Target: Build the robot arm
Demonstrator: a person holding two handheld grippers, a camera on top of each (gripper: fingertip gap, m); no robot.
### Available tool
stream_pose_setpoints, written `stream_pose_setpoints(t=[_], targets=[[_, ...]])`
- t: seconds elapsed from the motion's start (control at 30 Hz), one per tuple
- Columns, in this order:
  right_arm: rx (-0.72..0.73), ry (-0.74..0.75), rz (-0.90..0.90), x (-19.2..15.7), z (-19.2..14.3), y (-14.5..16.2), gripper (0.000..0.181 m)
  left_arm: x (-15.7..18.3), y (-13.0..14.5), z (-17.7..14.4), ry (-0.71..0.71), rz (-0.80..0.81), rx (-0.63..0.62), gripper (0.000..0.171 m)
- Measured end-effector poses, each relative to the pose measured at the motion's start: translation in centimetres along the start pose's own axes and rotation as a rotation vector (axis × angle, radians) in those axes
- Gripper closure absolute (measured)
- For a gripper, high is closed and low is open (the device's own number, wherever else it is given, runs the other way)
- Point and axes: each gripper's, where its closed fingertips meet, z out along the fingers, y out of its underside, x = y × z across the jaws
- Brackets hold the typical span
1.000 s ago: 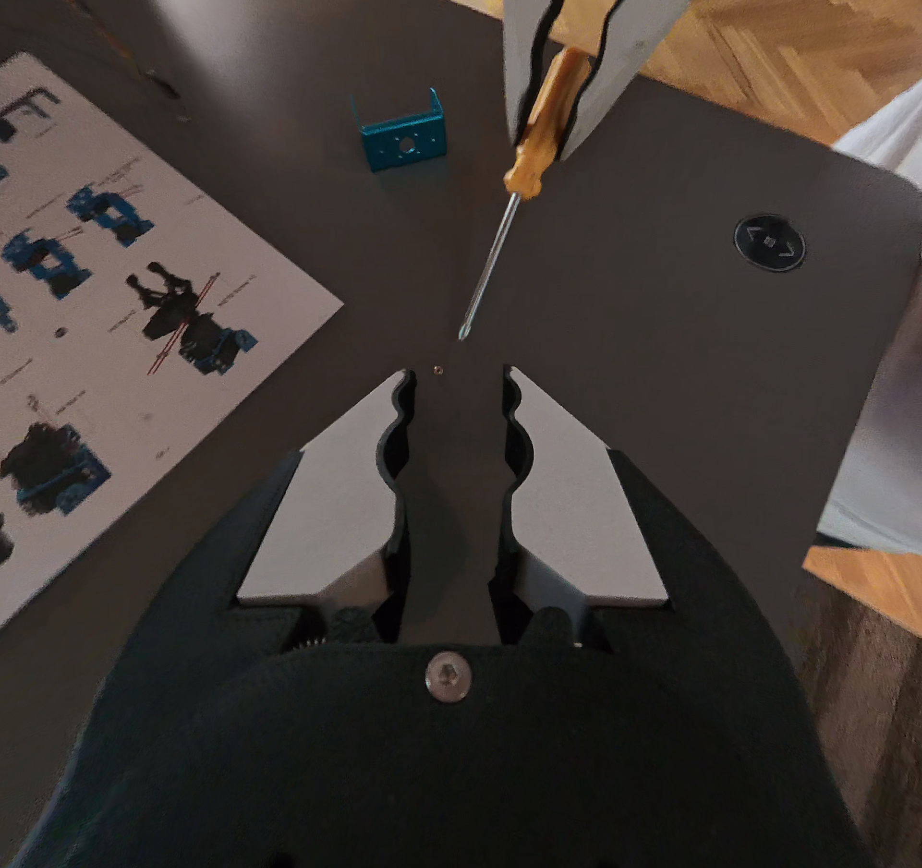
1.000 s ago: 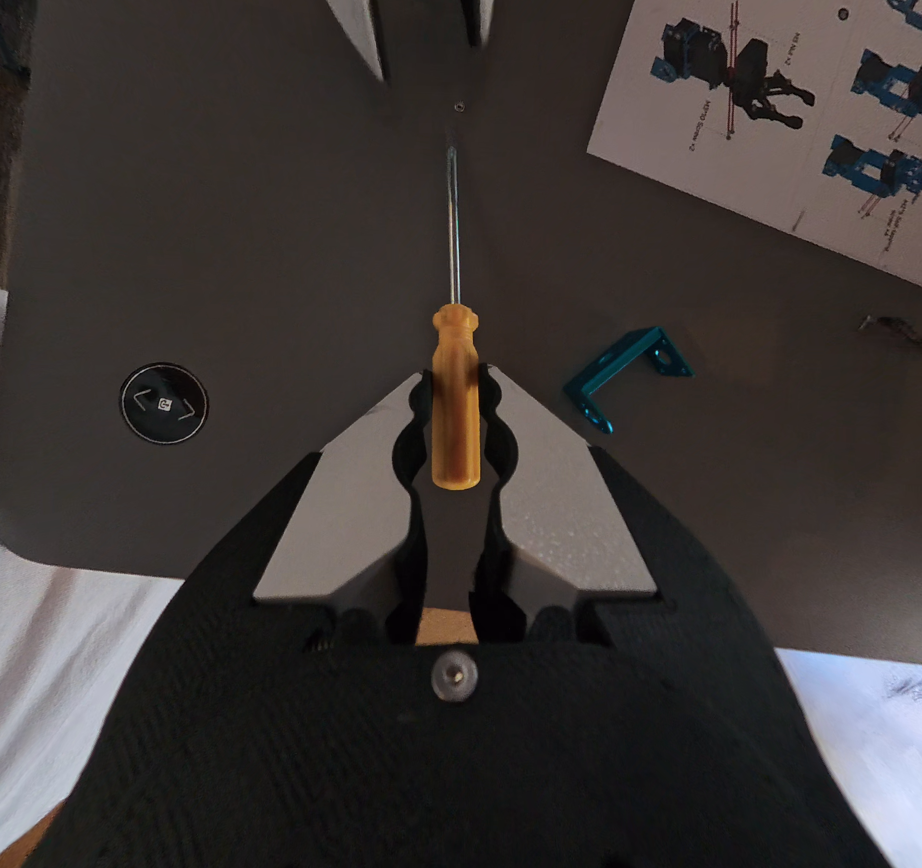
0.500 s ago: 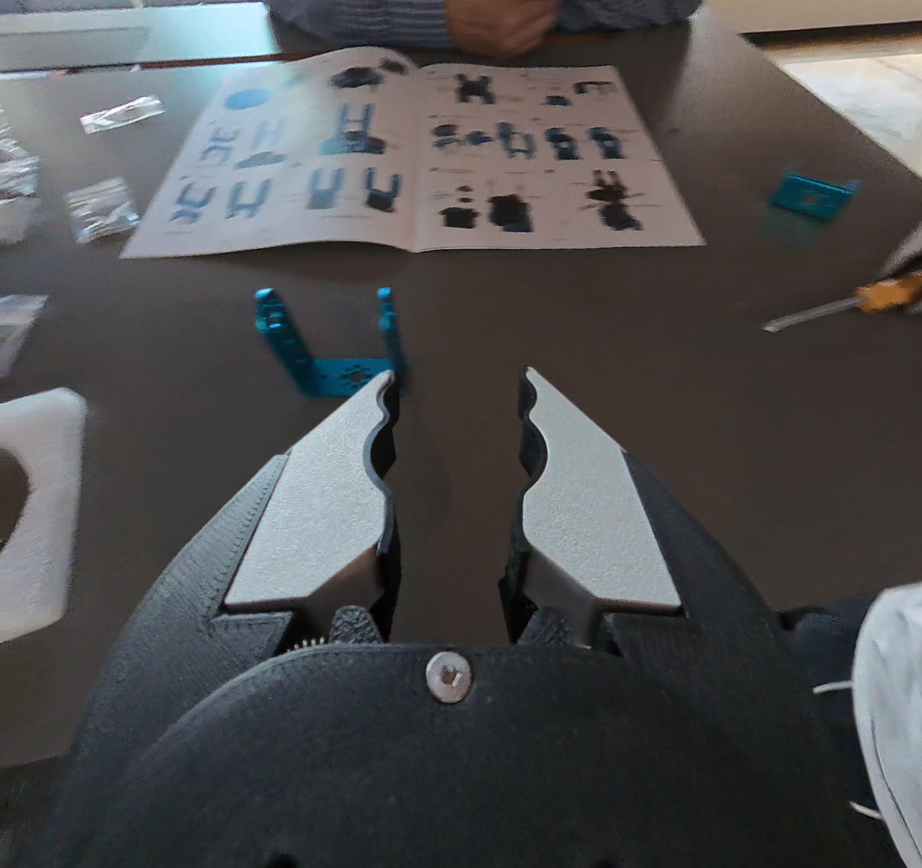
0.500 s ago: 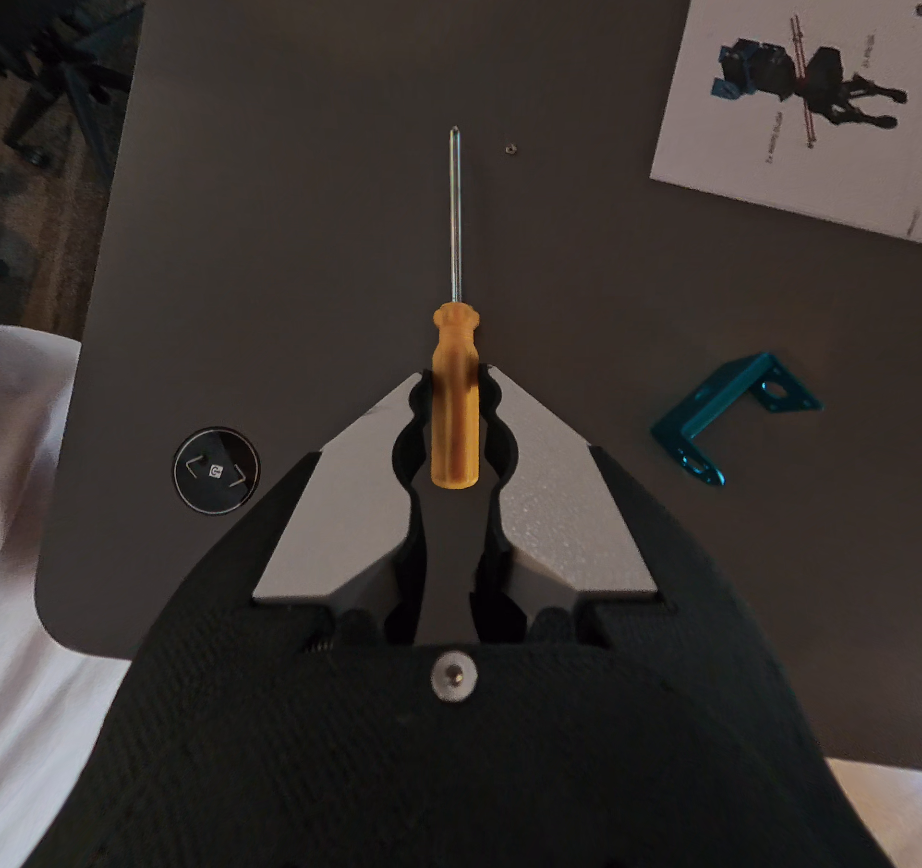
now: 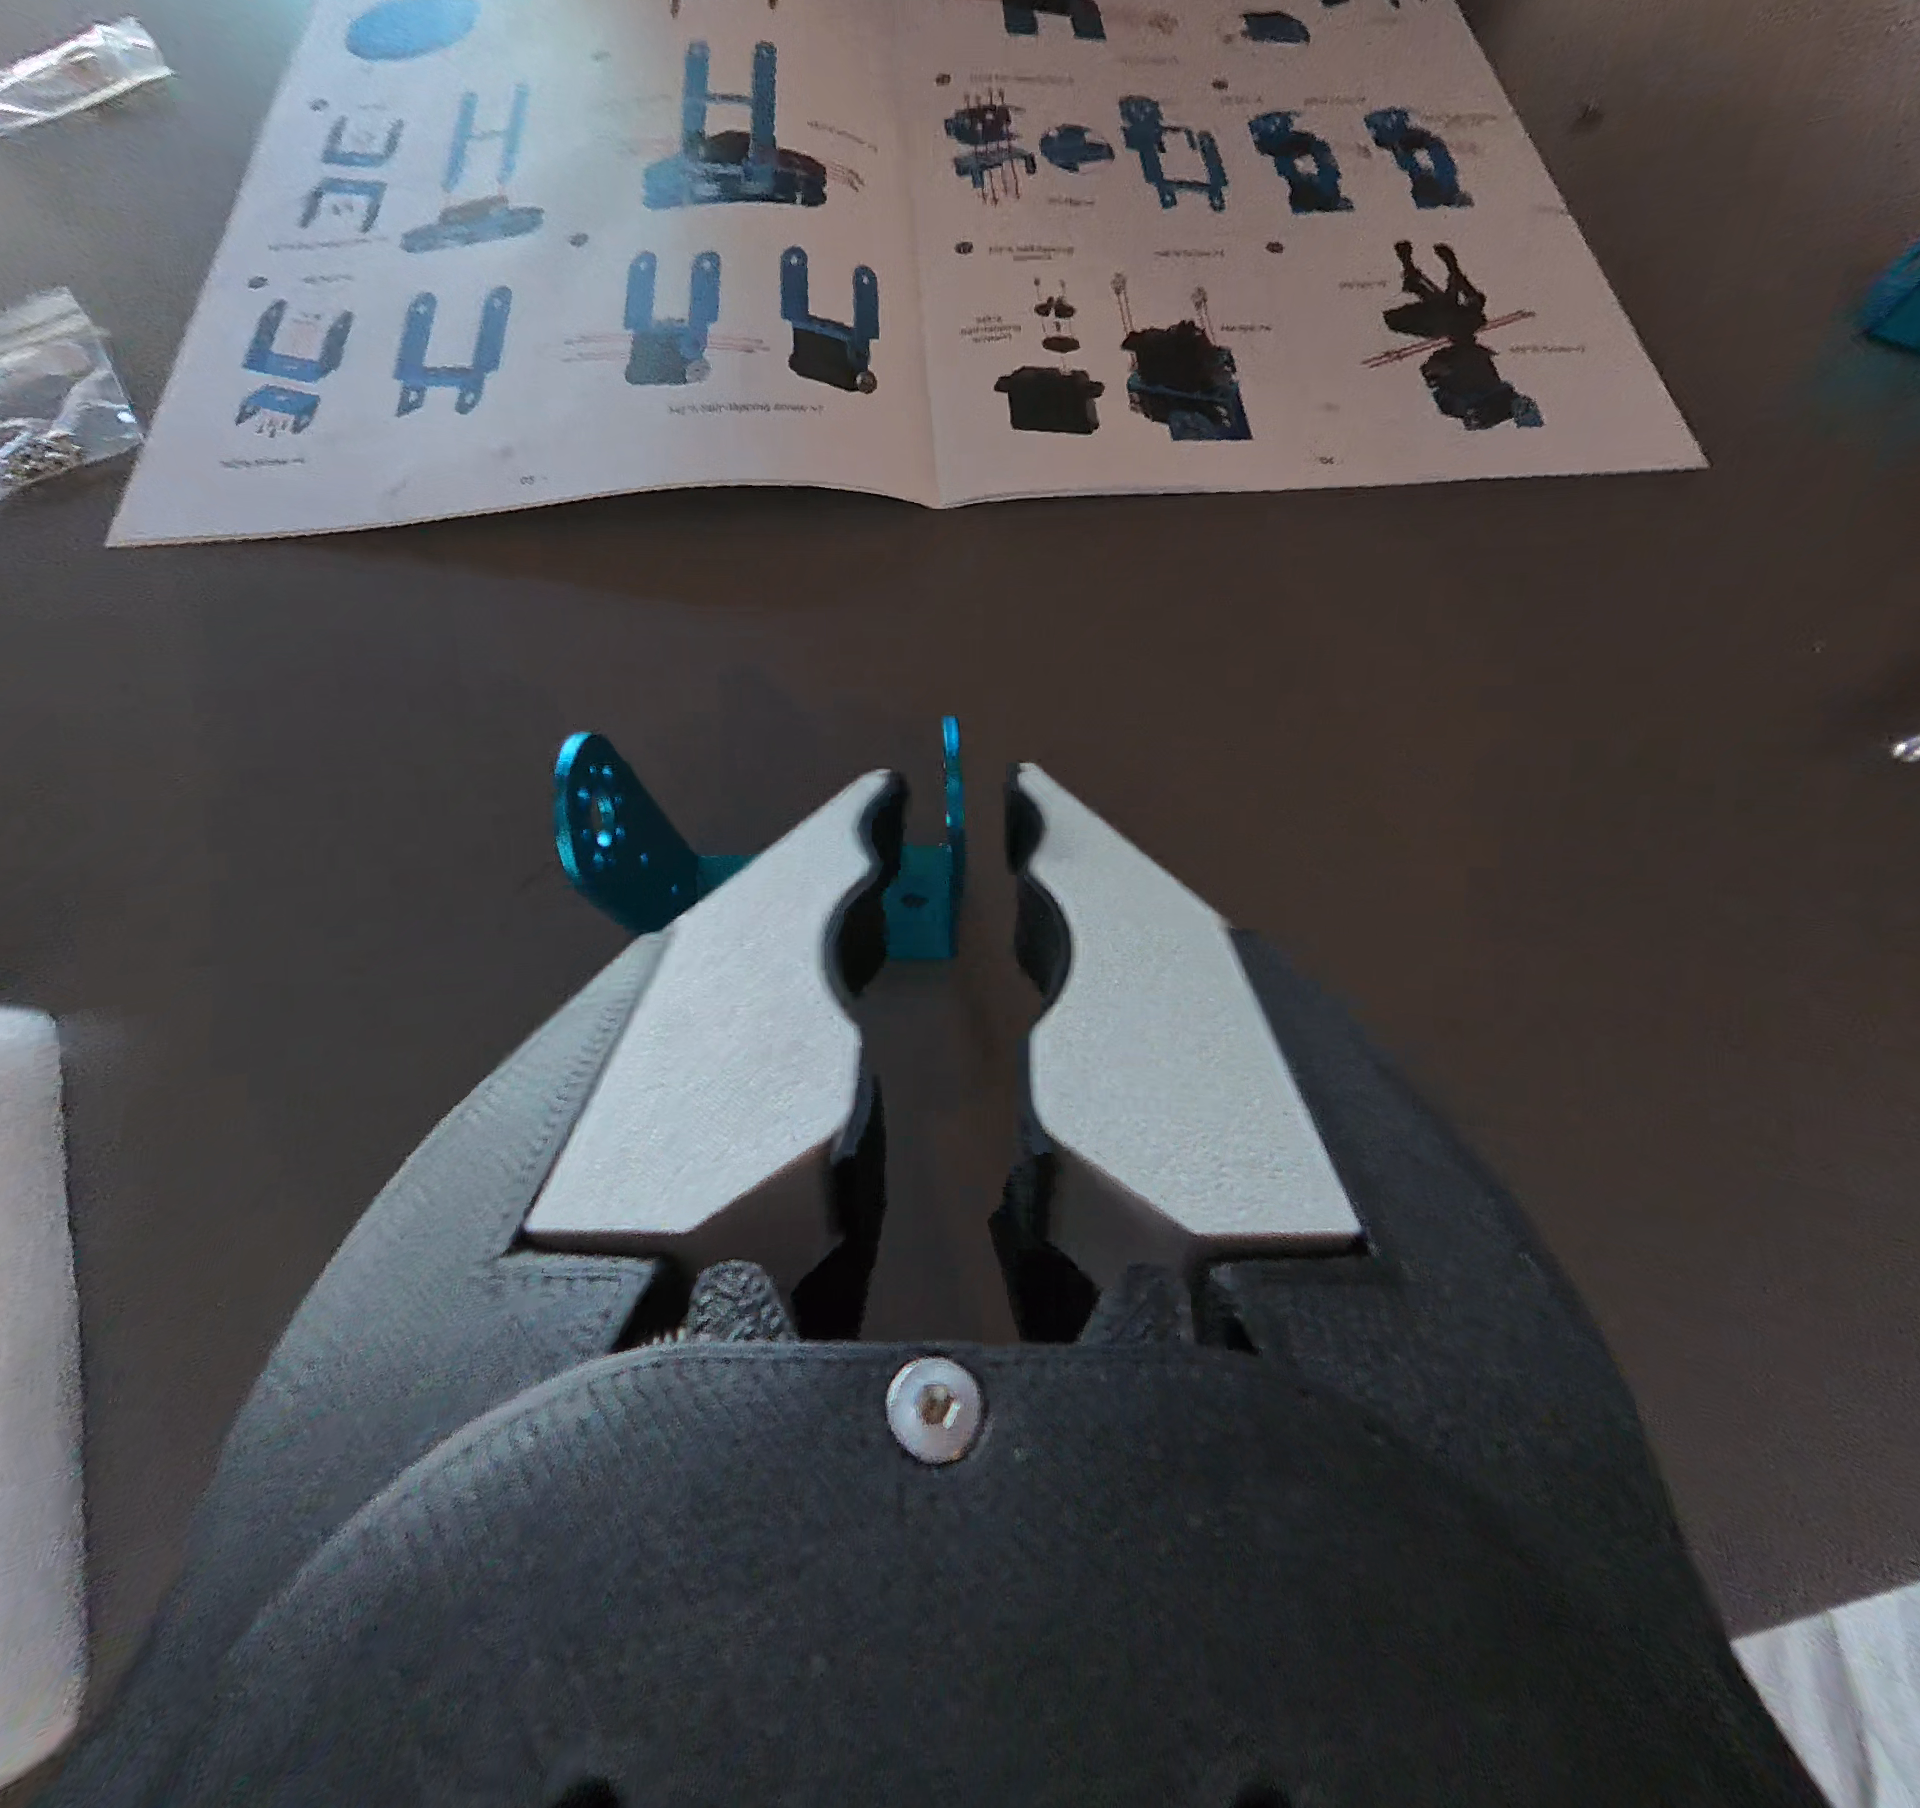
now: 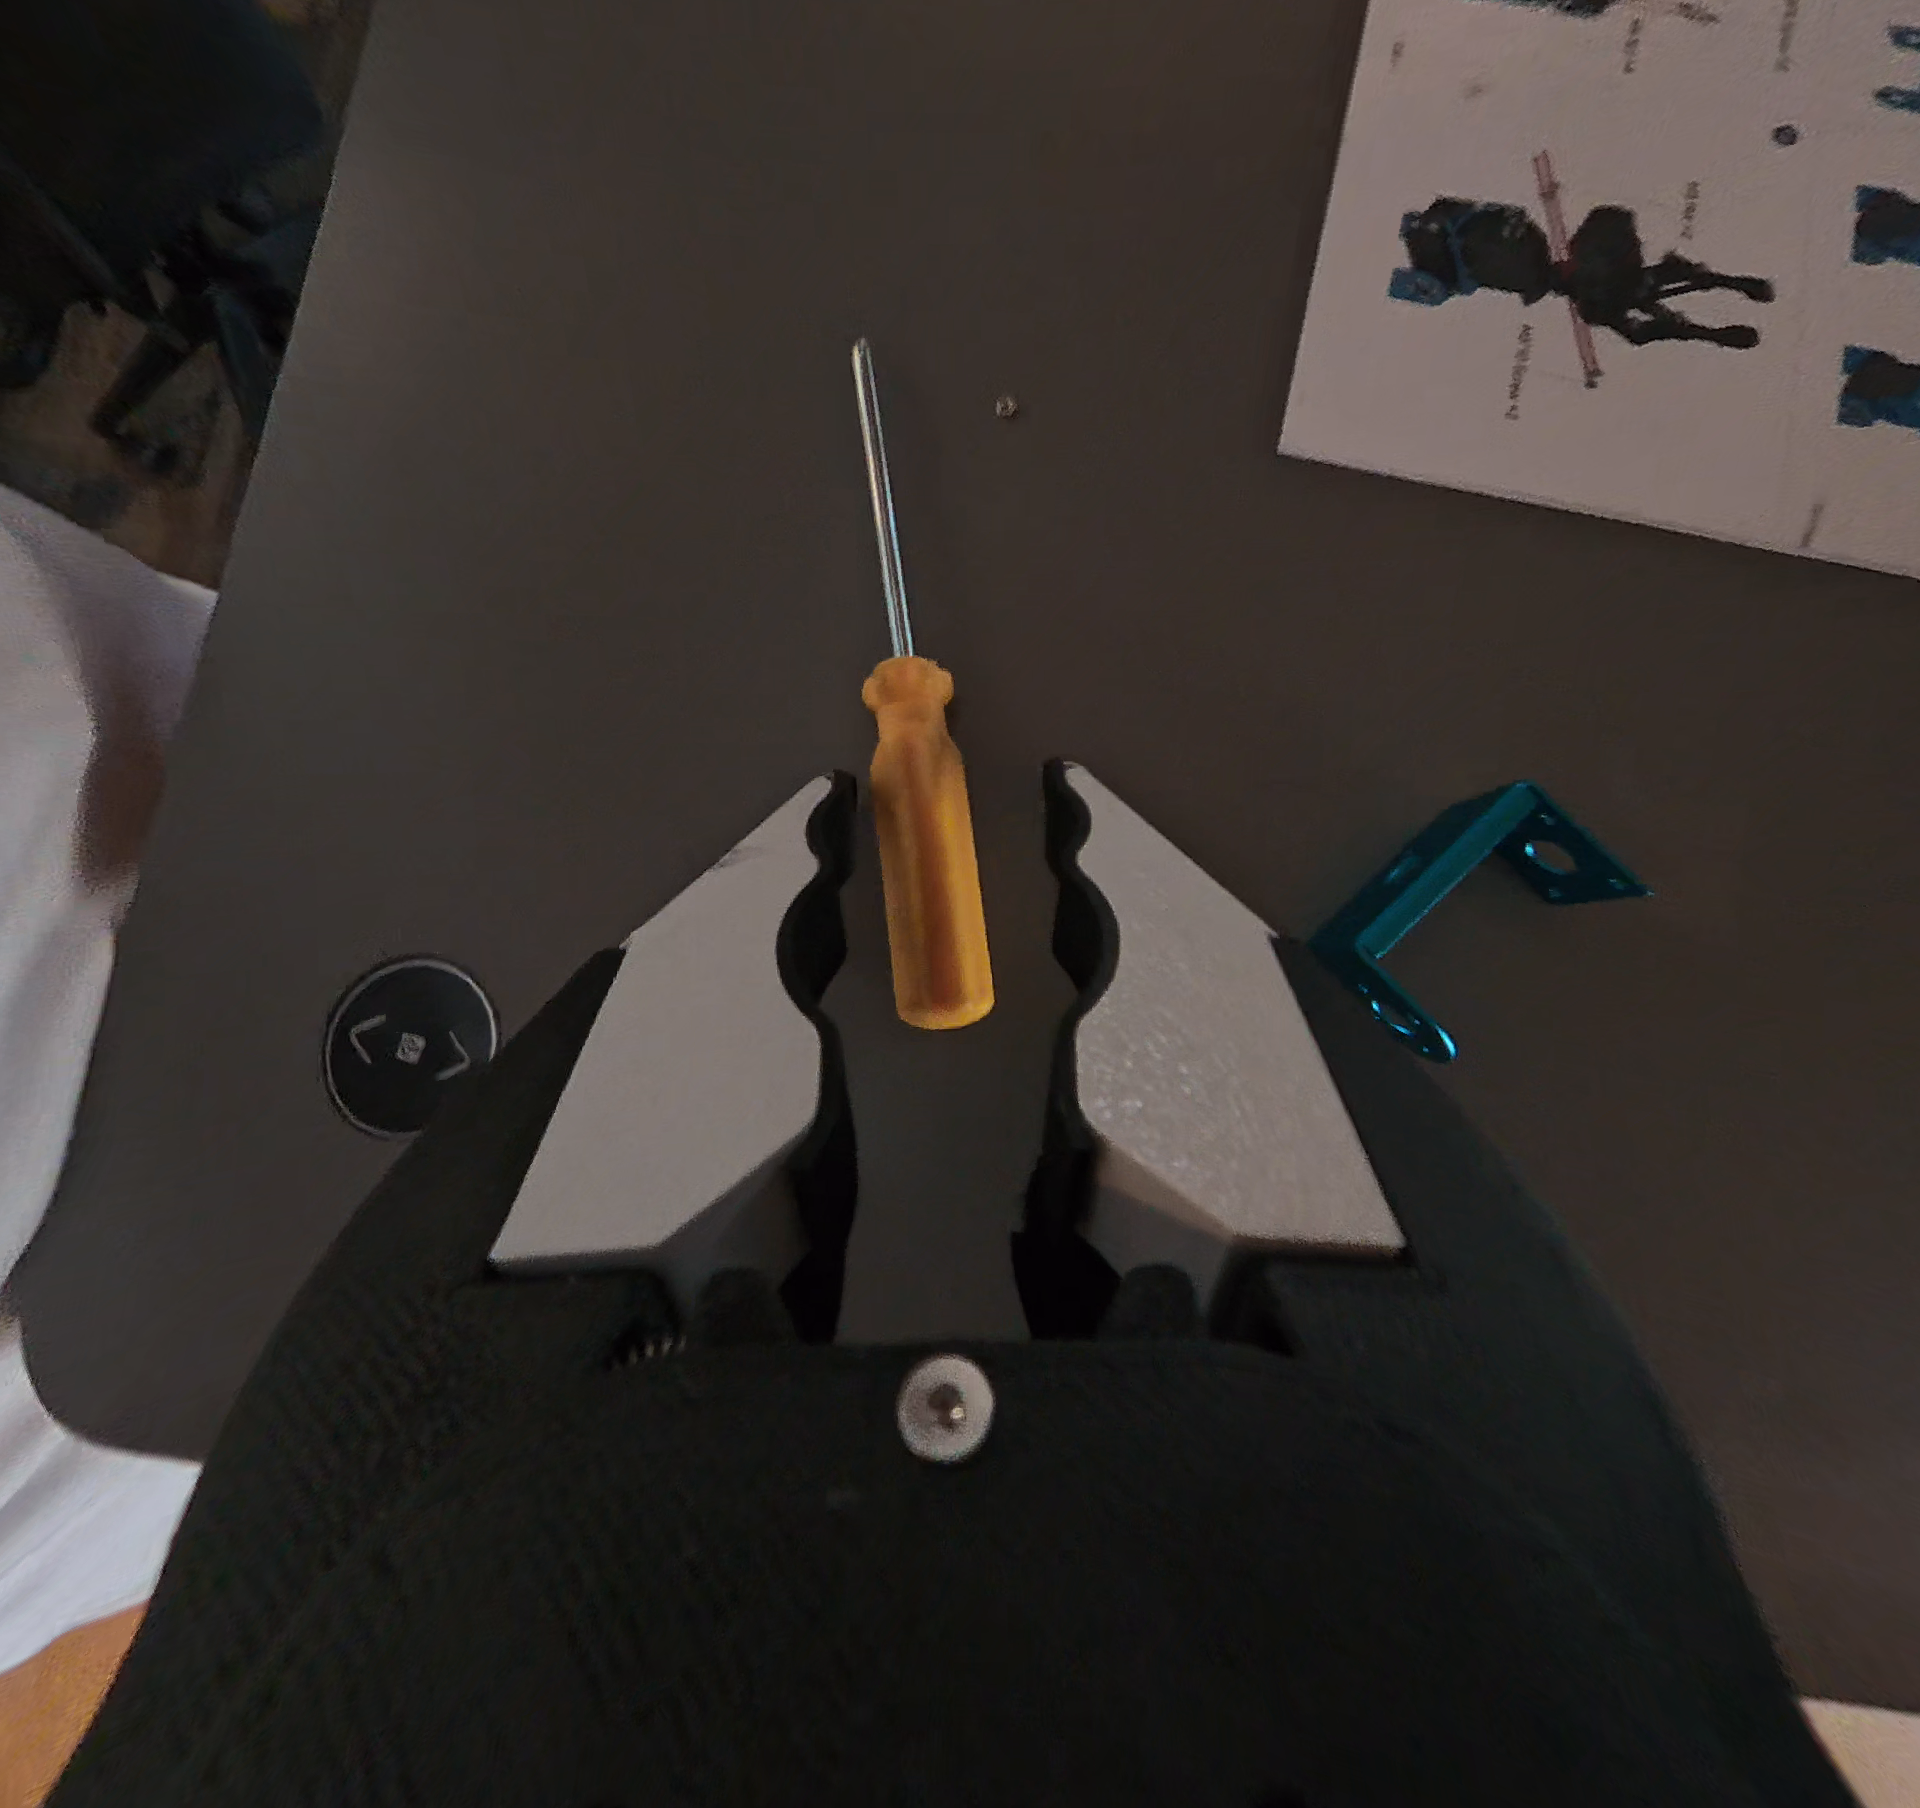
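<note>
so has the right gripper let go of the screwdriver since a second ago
Yes. The right gripper now stands open around the orange screwdriver, which lies on the dark table, its tip left of the tiny screw.

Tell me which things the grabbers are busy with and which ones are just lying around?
At the grippers:
- left gripper: open, jaws astride one arm of the upright blue bracket
- right gripper: open, orange screwdriver lying between its jaws

Lying about:
- open booklet
- second blue bracket
- tiny screw
- plastic bags
- round black disc
</note>
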Motion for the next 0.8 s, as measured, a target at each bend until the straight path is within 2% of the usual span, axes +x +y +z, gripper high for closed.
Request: stream_pose_setpoints(t=[0.03,0.2,0.37,0.57,0.67,0.8], targets=[[0.016,0.015,0.013,0.0,-0.1,-0.3,0.143,0.1,-0.2,0.2,0.035,0.015,0.01,0.169],[0.05,0.184,0.145,0.7,-0.9,-1.1,0.138,0.1,-1.0,0.5,0.189,0.05,0.054,0.171],[0.112,0.324,0.229,1.3,-2.2,-2.8,0.139,-0.8,-1.9,-0.5,0.272,0.066,0.075,0.171],[0.206,0.35,0.274,3.6,-2.5,-5.1,0.144,0.0,-5.7,-3.0,0.496,-0.119,0.232,0.171],[0.171,0.399,0.246,4.9,-2.8,-4.7,0.145,1.0,-7.5,-4.1,0.628,-0.246,0.325,0.171],[0.126,0.388,0.141,4.5,-3.2,-4.3,0.146,2.2,-9.0,-5.4,0.741,-0.345,0.393,0.171]])
